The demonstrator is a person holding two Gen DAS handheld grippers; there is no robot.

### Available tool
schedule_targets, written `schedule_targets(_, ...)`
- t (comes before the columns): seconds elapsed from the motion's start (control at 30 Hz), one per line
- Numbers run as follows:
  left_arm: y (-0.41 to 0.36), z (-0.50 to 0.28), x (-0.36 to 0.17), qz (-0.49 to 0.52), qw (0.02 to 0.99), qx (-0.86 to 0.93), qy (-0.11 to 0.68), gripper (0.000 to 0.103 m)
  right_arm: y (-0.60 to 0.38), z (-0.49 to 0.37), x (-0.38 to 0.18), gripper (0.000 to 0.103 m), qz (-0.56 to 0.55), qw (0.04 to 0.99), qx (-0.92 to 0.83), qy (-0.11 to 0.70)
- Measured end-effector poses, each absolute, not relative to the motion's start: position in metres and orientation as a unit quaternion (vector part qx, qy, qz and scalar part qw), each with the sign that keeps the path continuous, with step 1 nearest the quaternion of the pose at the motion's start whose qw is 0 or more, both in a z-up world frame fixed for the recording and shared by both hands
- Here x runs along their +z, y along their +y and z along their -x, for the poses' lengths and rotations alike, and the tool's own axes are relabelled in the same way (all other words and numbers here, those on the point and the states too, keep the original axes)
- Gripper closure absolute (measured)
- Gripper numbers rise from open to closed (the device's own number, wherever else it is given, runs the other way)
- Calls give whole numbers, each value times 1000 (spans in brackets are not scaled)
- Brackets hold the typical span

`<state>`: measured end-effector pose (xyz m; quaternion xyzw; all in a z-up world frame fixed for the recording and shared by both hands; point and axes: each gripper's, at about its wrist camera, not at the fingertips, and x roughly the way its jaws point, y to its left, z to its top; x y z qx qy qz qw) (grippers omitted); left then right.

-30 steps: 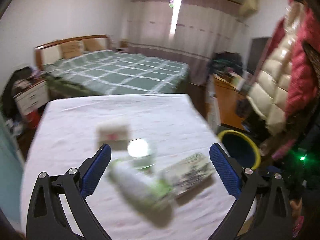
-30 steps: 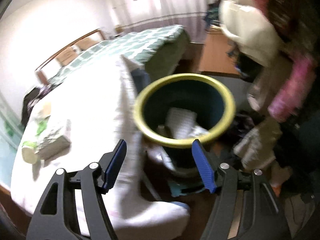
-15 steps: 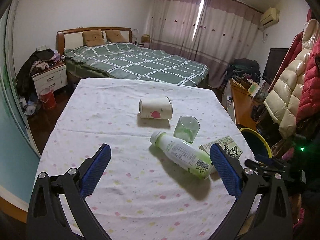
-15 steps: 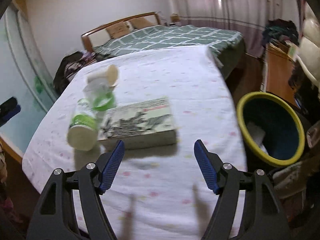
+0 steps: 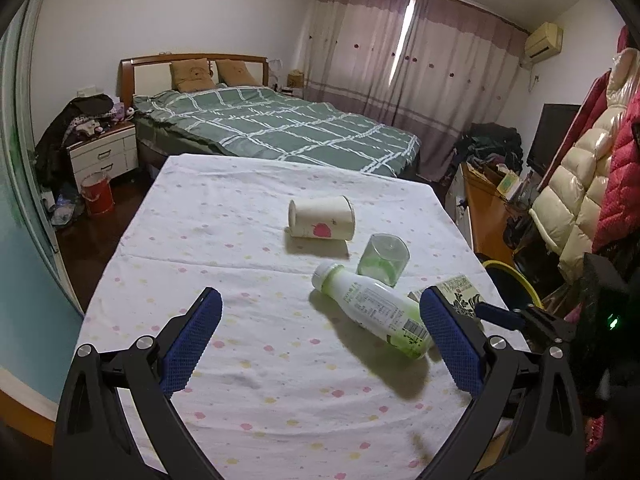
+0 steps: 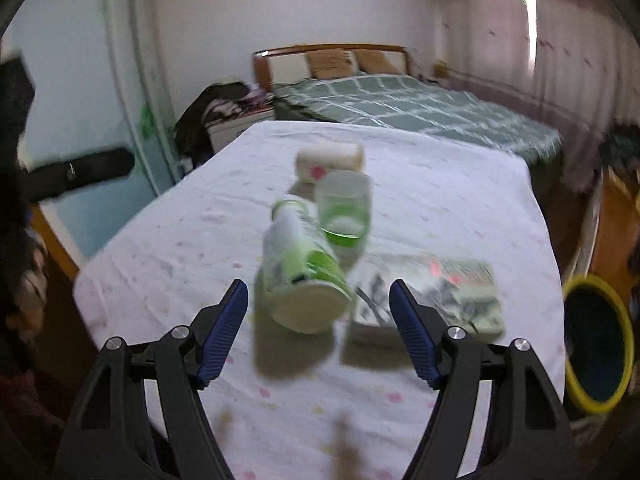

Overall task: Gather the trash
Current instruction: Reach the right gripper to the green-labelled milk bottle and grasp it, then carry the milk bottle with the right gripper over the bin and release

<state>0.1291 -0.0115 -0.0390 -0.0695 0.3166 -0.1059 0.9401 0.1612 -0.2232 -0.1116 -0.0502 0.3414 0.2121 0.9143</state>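
Note:
On the white dotted tablecloth lie a white-and-green bottle on its side, a clear plastic cup with a green bottom, a tipped paper cup and a flat printed box. My left gripper is open over bare cloth, left of the bottle. My right gripper is open, and the bottle lies base-first just ahead of its fingertips without touching them. The box is to its right, with the plastic cup and paper cup behind. The right gripper's tip shows by the box.
A dark bin with a yellow rim stands on the floor off the table's right edge, also seen as the bin. Behind the table is a bed, with a nightstand at the left and hanging coats at the right.
The right gripper has swung from above the bin to over the table and now faces the bottle's base. The left gripper drew back from the bottle, then held still.

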Motion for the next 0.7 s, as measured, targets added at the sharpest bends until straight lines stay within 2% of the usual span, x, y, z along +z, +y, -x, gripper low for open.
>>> schedule_targets(0.4, 2, -125, -39, 76, 941, -98, 313, 5, -173, -196, -146, 34, 145, 894, 215, 365)
schedule_targets(0.43, 3, -125, -40, 77, 941, -98, 314, 5, -174, -198, -146, 35, 146, 894, 215, 366)
schedule_targets(0.5, 3, -126, -41, 79, 940, -98, 317, 5, -175, -201, -150, 45, 148, 890, 217, 372)
schedule_targets(0.7, 3, -128, -44, 80, 938, -101, 321, 5, -191, -196, -137, 46, 114, 885, 241, 382)
